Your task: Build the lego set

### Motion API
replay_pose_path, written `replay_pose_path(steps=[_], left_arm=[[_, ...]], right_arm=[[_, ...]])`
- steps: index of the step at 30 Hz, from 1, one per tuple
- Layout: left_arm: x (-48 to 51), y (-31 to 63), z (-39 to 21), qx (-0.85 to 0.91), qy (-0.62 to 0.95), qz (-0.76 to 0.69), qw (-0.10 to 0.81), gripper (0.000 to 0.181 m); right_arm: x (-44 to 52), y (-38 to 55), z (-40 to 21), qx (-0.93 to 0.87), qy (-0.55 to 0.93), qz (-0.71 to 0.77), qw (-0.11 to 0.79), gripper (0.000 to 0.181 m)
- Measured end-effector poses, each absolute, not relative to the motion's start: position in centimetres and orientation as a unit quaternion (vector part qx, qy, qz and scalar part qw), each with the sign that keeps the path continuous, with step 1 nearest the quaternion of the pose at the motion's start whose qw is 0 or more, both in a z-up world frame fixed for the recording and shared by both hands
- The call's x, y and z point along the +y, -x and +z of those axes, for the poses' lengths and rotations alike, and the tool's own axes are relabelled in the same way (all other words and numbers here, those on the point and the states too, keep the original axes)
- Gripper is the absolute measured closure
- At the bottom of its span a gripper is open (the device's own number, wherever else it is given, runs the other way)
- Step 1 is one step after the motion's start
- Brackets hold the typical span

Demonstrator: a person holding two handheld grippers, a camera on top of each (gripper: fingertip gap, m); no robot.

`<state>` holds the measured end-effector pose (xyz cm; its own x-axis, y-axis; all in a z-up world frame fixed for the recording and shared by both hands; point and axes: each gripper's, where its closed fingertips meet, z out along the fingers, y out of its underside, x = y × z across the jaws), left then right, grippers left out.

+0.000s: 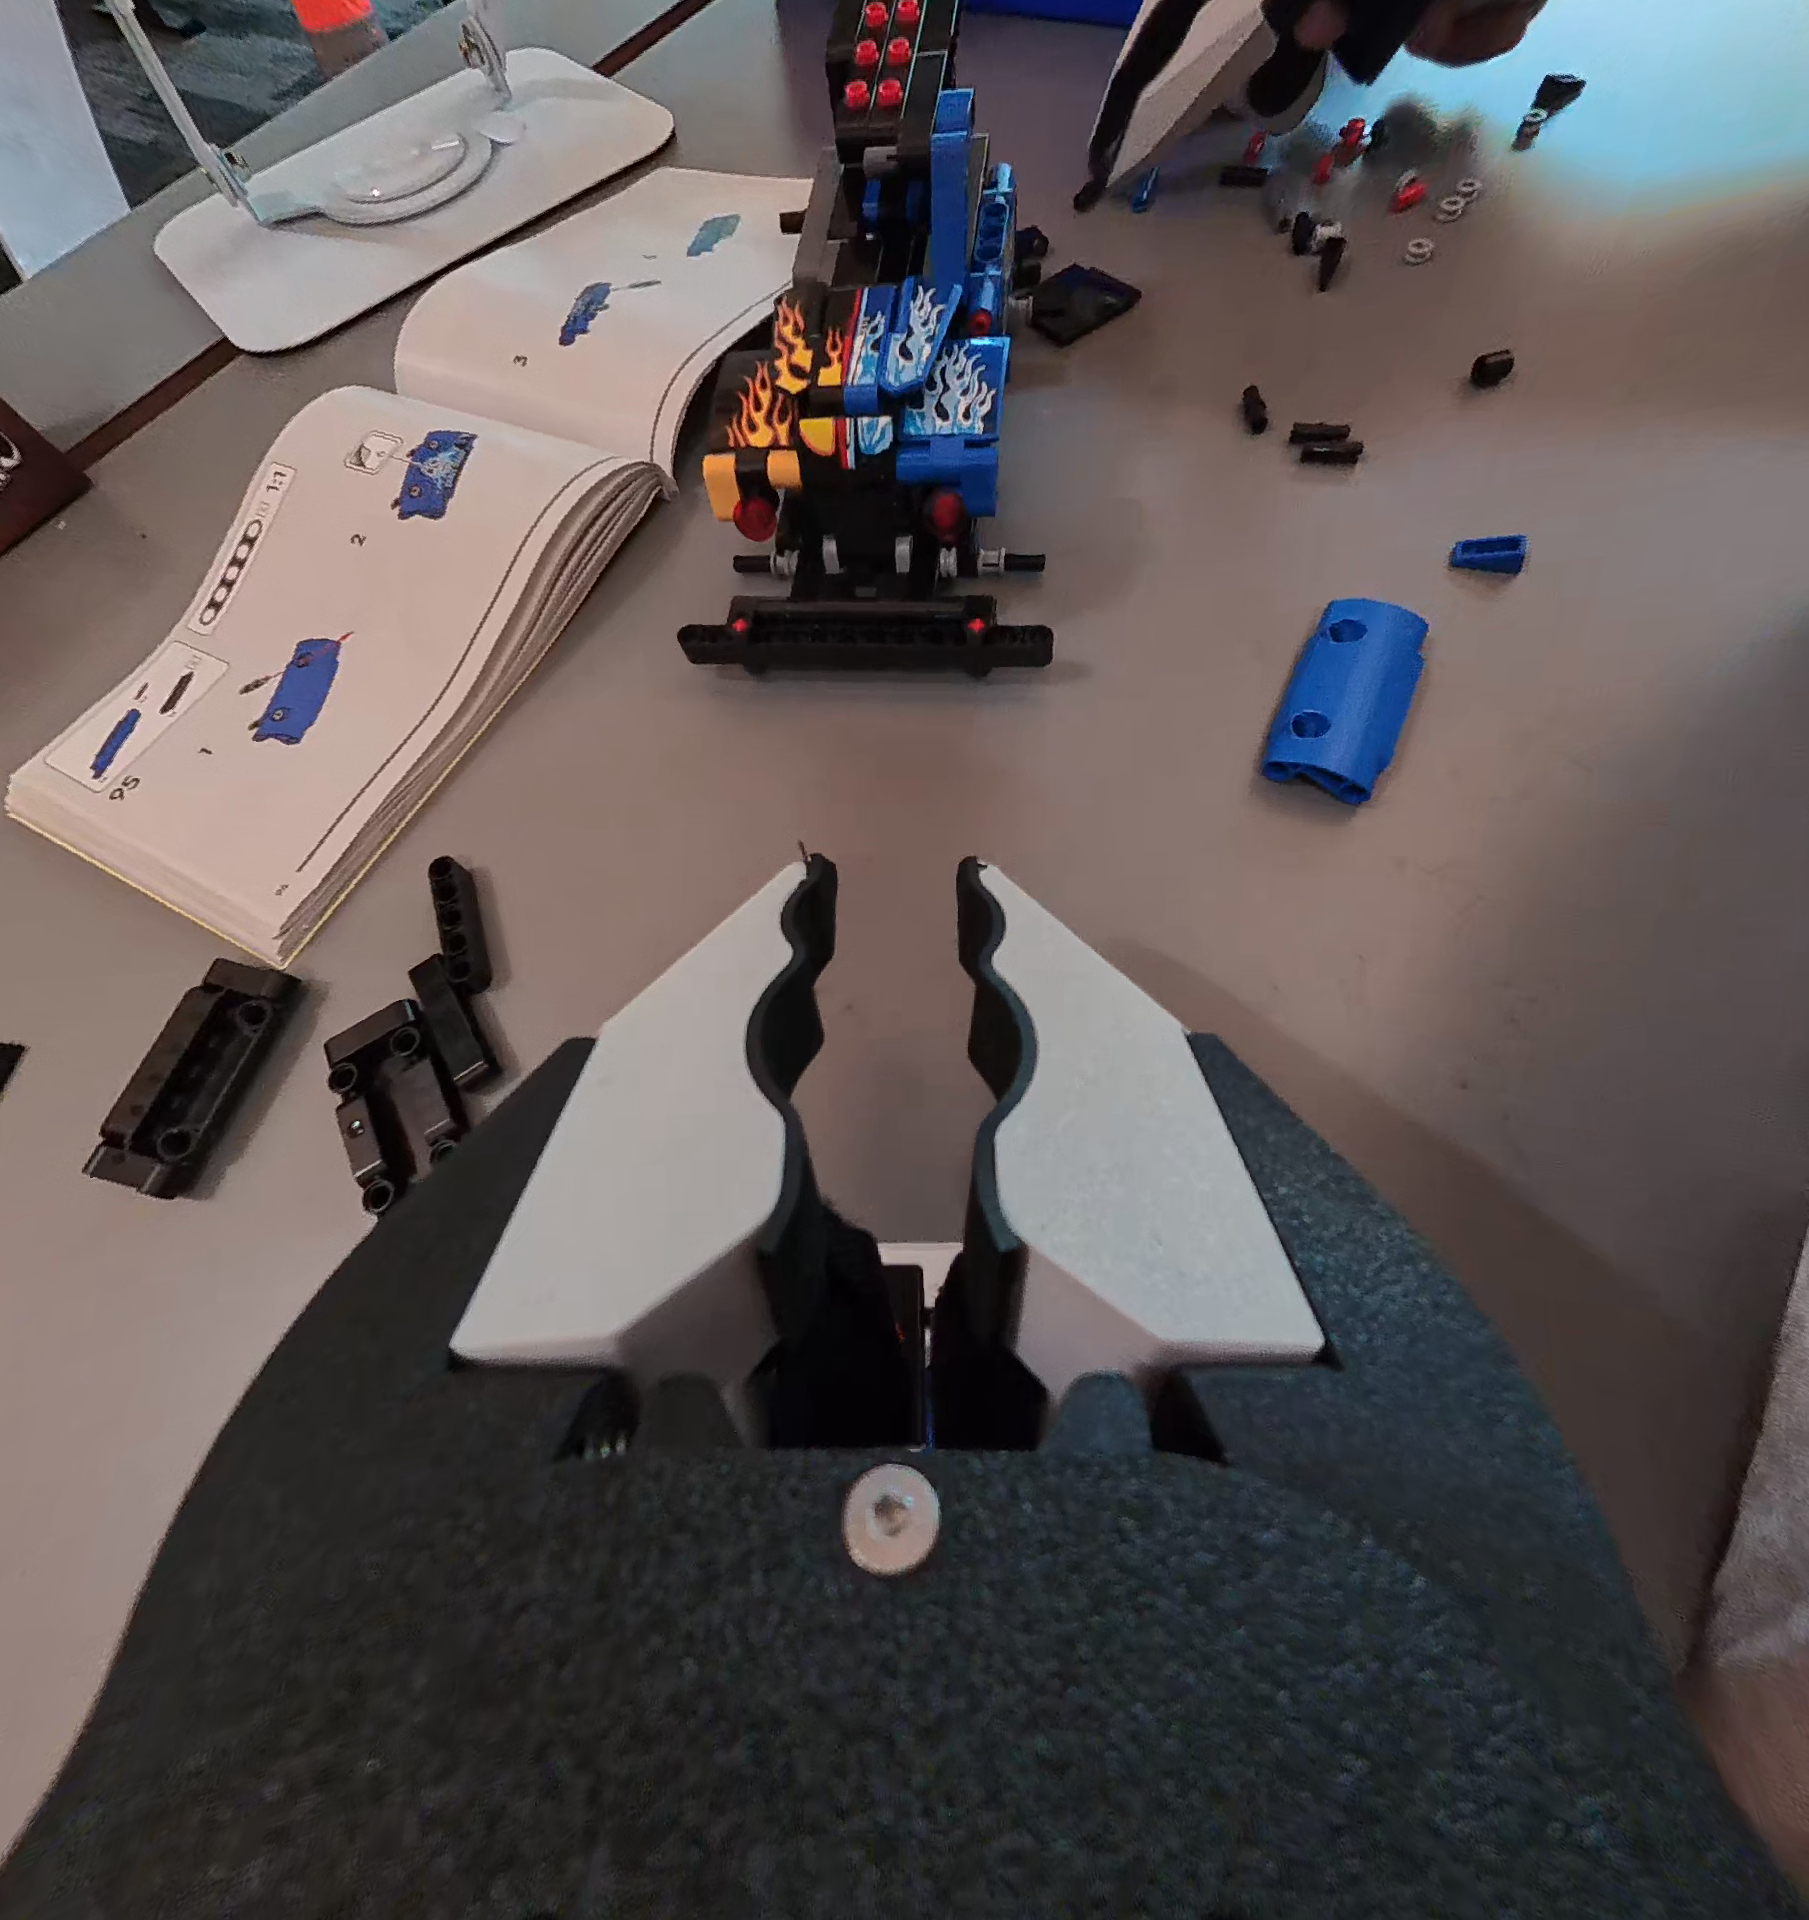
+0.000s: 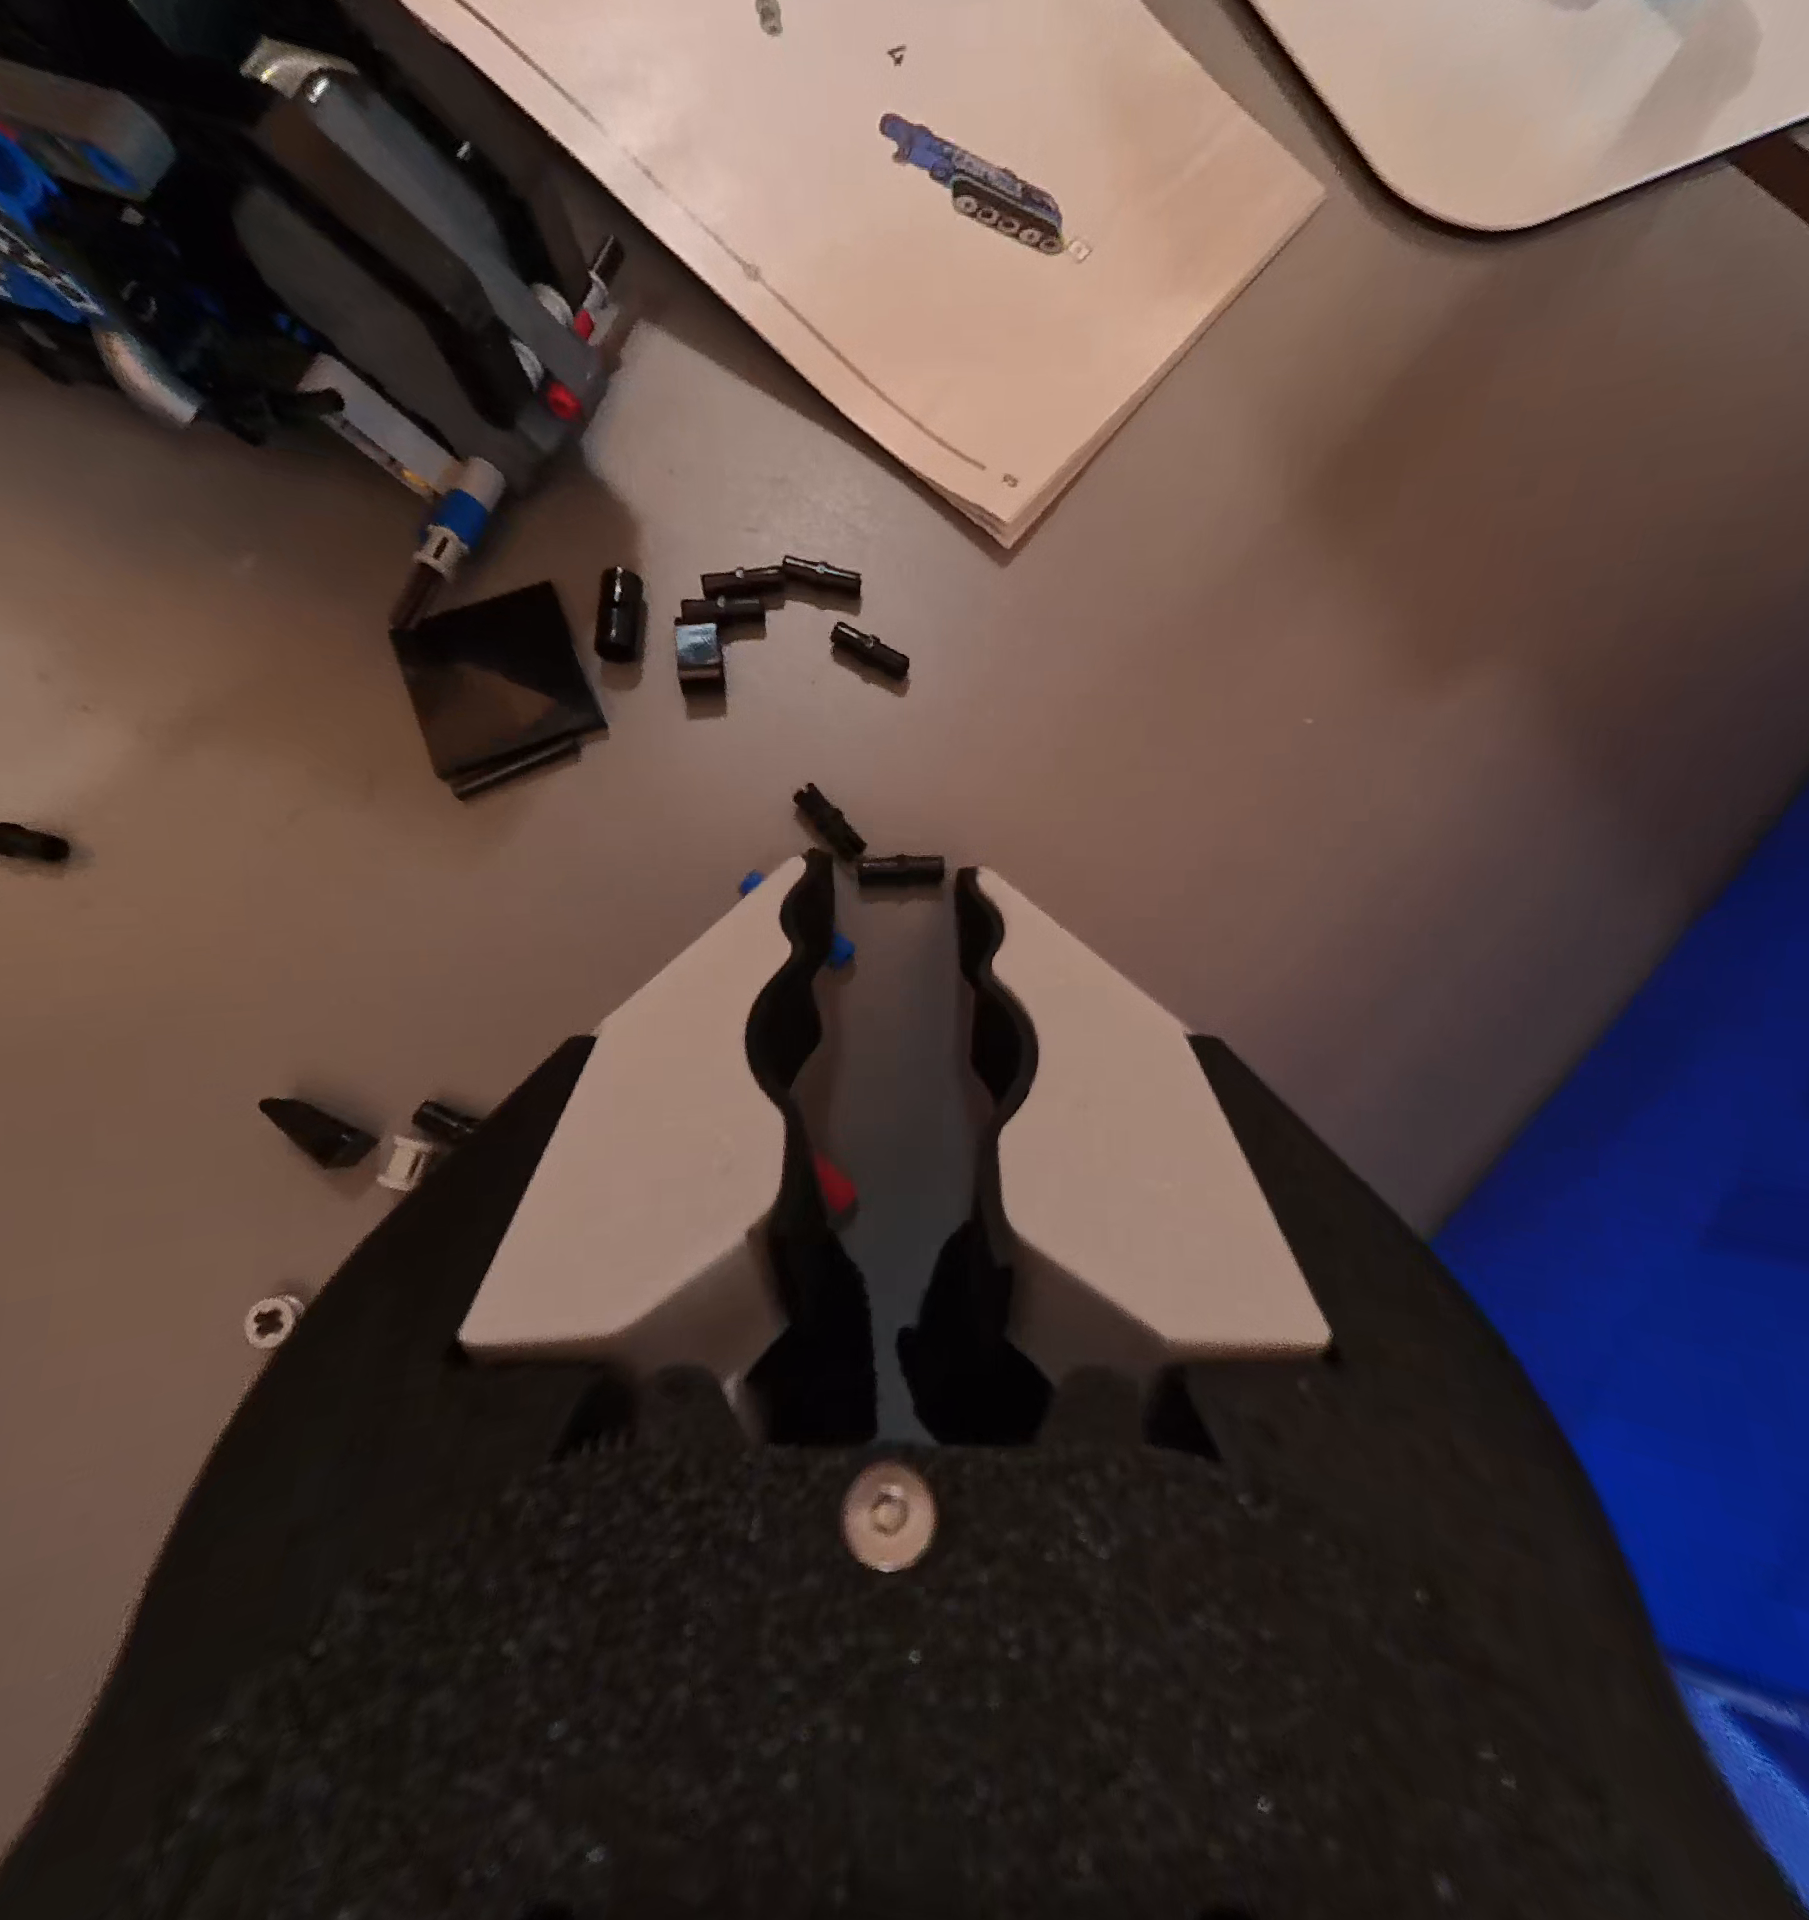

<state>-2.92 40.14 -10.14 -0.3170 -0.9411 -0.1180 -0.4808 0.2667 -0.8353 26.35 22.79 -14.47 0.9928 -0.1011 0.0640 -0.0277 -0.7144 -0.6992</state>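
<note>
The right gripper (image 2: 895, 868) hangs low over the grey table (image 2: 1295, 779) with its jaws parted and nothing held; a short black connector pin (image 2: 900, 869) lies crosswise right at the gap between its fingertips, and a second black pin (image 2: 828, 820) lies just beyond that one, nearly touching it. Farther out from the pin sit a cluster of black pins (image 2: 775, 597), a flat black panel (image 2: 500, 686) and, beyond those, the rear of the half-built truck (image 2: 256, 260). The open instruction booklet (image 2: 931, 260) lies beside the truck.

The step in hand looks like picking up the crosswise pin. To do it well, I would centre the tips over its middle, turn the wrist so the fingers close across its width rather than along it, and keep the neighbouring pin outside the jaws so only one comes up.

The left gripper (image 1: 895, 862) is also parted and empty, hovering over bare table short of the truck's black front bumper (image 1: 864, 639). A curved blue panel (image 1: 1341, 712) lies off to the bumper's right, black beams (image 1: 432, 1049) to its near left.
</note>
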Motion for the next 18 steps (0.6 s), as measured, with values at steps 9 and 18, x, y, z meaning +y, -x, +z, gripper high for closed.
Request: replay_pose_path(steps=[9,18], left_arm=[[40.2,2.7,-10.1,0.731,0.486,-0.356,0.320,0.159],[39.9,2.8,-10.2,0.737,0.481,-0.356,0.315,0.159]], right_arm=[[23.3,-24.4,-12.4,0.017,0.915,-0.024,0.403,0.167],[24.2,-6.6,-10.8,-0.122,0.890,0.114,0.424,0.167]])
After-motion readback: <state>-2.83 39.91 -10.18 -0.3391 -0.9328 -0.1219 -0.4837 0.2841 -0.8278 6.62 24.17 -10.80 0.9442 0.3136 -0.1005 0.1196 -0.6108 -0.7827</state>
